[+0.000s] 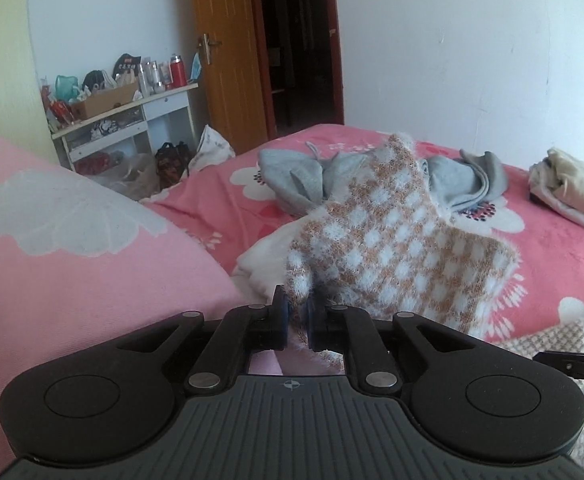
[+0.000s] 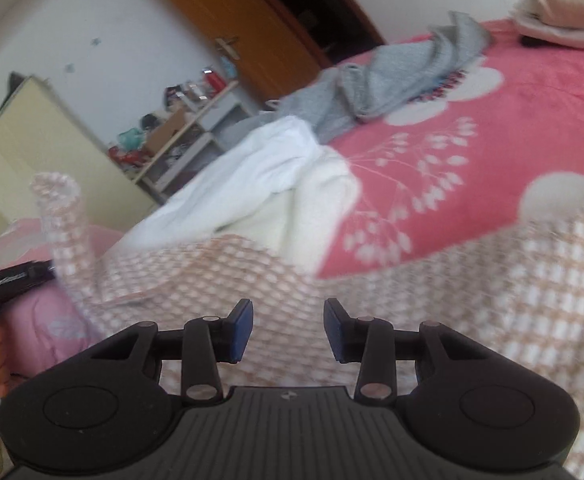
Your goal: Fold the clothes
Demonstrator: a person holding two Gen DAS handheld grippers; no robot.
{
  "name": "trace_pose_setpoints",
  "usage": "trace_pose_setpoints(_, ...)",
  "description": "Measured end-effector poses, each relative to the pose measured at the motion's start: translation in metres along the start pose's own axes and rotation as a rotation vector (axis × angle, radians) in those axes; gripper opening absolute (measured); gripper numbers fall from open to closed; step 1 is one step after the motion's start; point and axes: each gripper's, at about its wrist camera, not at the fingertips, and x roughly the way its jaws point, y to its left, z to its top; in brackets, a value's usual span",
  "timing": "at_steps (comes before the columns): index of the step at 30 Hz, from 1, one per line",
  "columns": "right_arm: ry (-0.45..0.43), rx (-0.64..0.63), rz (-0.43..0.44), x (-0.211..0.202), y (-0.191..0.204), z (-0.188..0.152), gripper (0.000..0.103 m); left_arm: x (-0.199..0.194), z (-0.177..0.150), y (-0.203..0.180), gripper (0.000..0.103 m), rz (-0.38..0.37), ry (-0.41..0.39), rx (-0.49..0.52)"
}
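checked sweater (image 1: 391,248) on the pink bed (image 1: 551,248), body near its front edge, one sleeve lifted, long axis running up and away toward the grey garment (image 1: 292,176) | left gripper (image 1: 296,320) clamped on the sleeve end | right gripper (image 2: 288,330) parted over the sweater body, gripping nothing

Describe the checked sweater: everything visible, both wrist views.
The checked sweater is a fuzzy knit in tan and white checks, with hairy edges. One sleeve is lifted: the left gripper is shut on its end, and the sleeve stands up tube-like in the right wrist view. The body lies spread and rumpled on the pink floral bedspread, partly over a white garment, below the open right gripper, whose pads are not pressing on it. A grey garment lies behind it.
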Motion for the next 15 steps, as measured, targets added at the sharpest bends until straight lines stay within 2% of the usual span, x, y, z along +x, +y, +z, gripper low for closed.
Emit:
trace_pose_setpoints(3, 0.023, -0.097, 0.141, 0.001, 0.029, 0.004, 0.042, 0.001, 0.0, 0.0, 0.011, -0.011, -0.011, -0.003)
trace_pose_setpoints(4, 0.042, -0.144, 0.164, 0.005, 0.041, 0.005, 0.042, 0.002, 0.0, 0.0, 0.011, -0.015, -0.013, -0.007)
trace_pose_setpoints(6, 0.098, -0.236, 0.176, 0.019, 0.063, 0.006, 0.04, 0.003, 0.0, 0.0, 0.011, -0.023, -0.018, -0.013)
trace_pose_setpoints(8, 0.14, -0.265, 0.164, 0.041, 0.077, 0.01, 0.038, 0.002, -0.001, 0.0, 0.011, -0.027, -0.027, -0.01)
trace_pose_setpoints(11, 0.162, -0.209, 0.171, 0.073, 0.084, 0.021, 0.029, 0.001, -0.005, 0.0, 0.011, -0.035, -0.044, -0.002)
trace_pose_setpoints(15, 0.047, -0.042, 0.172, 0.097, 0.076, 0.053, 0.028, 0.002, -0.006, 0.0, 0.011, -0.039, -0.057, 0.003)
